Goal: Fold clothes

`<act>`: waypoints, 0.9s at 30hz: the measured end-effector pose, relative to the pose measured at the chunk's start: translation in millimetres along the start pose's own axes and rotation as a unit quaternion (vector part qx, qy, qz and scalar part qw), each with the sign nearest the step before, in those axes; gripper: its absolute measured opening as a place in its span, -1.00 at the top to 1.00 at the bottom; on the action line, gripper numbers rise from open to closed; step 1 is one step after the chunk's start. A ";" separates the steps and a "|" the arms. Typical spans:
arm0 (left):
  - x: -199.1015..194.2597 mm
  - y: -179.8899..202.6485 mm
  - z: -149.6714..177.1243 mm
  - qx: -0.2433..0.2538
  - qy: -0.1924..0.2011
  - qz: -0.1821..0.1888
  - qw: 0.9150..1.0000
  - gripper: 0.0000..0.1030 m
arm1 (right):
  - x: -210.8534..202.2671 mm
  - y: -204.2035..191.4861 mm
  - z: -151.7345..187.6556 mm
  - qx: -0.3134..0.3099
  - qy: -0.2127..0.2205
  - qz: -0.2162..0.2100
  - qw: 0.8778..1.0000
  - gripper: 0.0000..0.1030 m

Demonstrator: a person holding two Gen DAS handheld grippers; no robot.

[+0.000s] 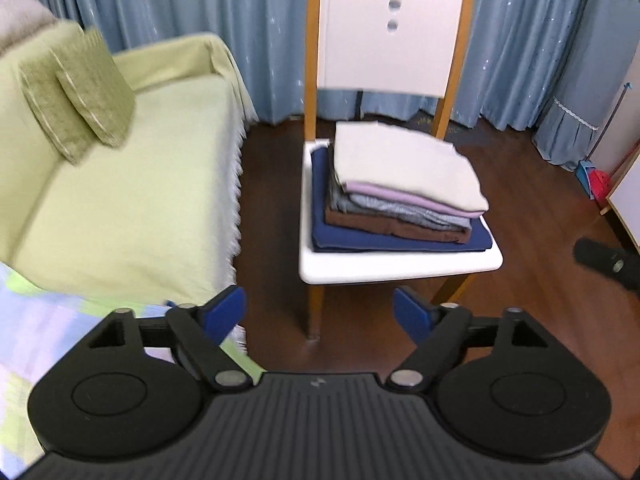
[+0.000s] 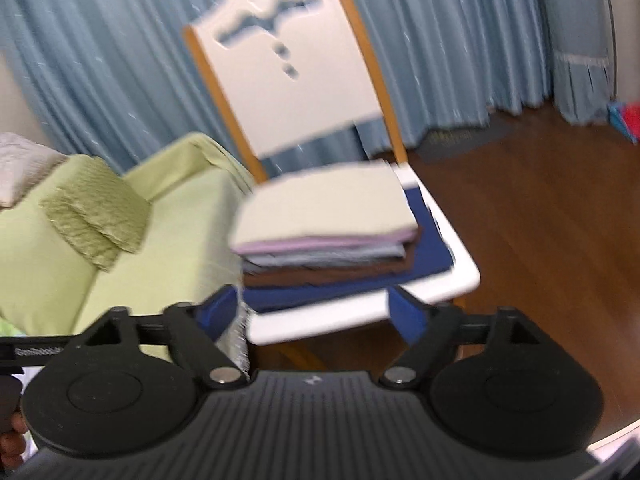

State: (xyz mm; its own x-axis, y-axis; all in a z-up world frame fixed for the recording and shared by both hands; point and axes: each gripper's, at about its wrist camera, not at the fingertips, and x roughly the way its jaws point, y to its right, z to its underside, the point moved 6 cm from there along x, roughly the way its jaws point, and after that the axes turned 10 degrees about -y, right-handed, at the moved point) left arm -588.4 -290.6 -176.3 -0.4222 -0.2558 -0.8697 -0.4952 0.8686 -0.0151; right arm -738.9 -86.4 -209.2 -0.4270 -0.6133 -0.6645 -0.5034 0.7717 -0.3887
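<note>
Pile of clothes (image 1: 404,188) is stacked on chair (image 1: 400,268) | both fingers are spread, nothing held | pile could be knocked crooked.

Blue curtains (image 1: 168,12), dark wood floor (image 1: 540,300), green-covered sofa (image 1: 132,208), white chair (image 1: 400,268)

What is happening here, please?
A person holds two tongs, and both are open and empty. The left tongs and the right tongs face a chair. On its seat lies a stack of folded clothes: beige on top, then lilac, grey, brown and navy at the bottom. Beside the chair stands a sofa with two cushions. Nothing is being folded at this moment.
</note>
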 end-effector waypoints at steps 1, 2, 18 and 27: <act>-17.5 1.6 1.5 0.002 0.017 0.001 1.000 -0.86 | -13.4 -11.3 -7.3 -0.011 0.011 -0.002 1.000 -0.98; -30.9 2.1 2.7 0.005 0.027 0.003 1.000 -0.86 | -27.3 -22.0 -13.6 -0.024 0.023 0.000 0.999 -0.97; -89.8 36.4 13.9 -0.061 0.033 -0.037 0.997 -0.85 | -132.3 -35.4 -16.9 -0.078 0.044 -0.016 0.996 -0.98; -137.3 69.8 -0.8 -0.083 0.054 -0.086 0.991 -0.86 | -169.3 -15.8 -33.0 -0.122 0.018 0.001 0.992 -0.98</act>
State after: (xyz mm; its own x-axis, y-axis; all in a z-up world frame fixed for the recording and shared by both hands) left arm -565.6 -195.2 -57.5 -0.3951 -0.4448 -0.8038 -0.6804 0.7295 -0.0692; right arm -683.5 -0.4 -69.5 -0.4524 -0.6215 -0.6396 -0.6674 0.7116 -0.2194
